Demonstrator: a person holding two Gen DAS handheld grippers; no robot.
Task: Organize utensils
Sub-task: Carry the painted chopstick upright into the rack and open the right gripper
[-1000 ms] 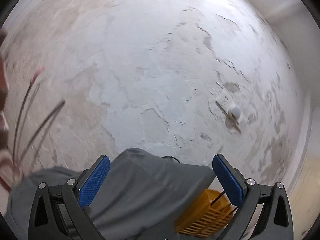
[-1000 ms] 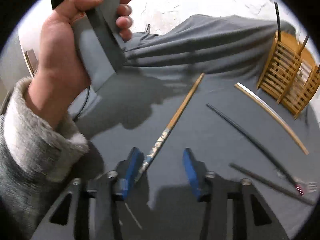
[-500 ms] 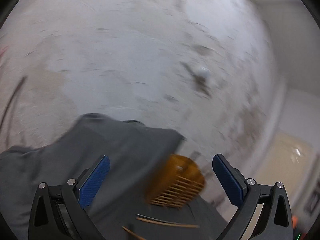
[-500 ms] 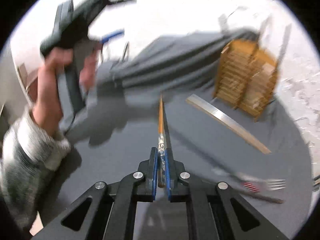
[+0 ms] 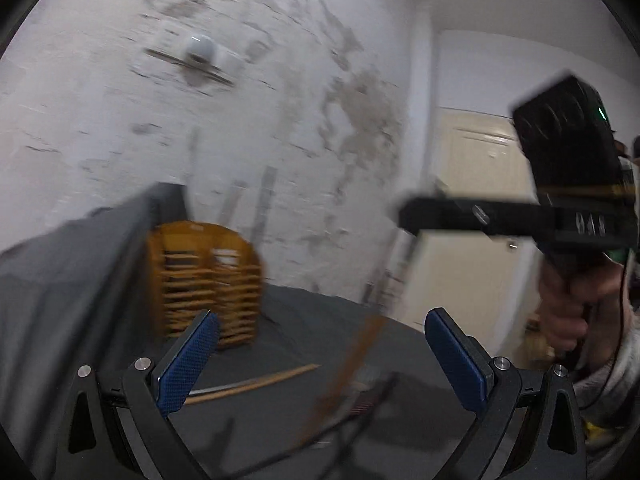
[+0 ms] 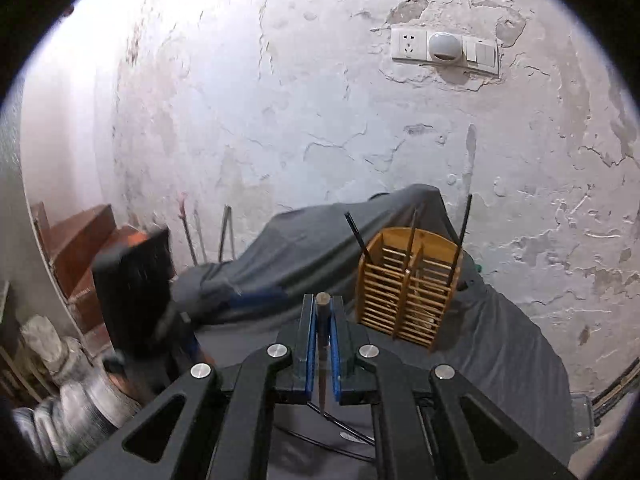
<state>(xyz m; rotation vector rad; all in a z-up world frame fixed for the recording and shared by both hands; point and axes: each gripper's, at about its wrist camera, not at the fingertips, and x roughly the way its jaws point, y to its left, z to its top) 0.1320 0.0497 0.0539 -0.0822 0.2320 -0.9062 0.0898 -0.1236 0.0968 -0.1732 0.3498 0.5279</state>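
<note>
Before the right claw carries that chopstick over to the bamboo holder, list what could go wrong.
1. The right claw grips the chopstick pointing nearly along its fingers, so it may slip or pivot when tipped upright.
2. The bamboo holder already has sticks leaning out of it; the incoming one could knock them or miss a compartment.
3. The left claw, open and blurred, is close by; the two could collide.

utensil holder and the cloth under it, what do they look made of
Utensil holder: apparently bamboo or light wood with a smooth honey-coloured finish, going by its thin horizontal slats. Cloth: soft matte grey fabric, since it drapes and creases into folds.
</note>
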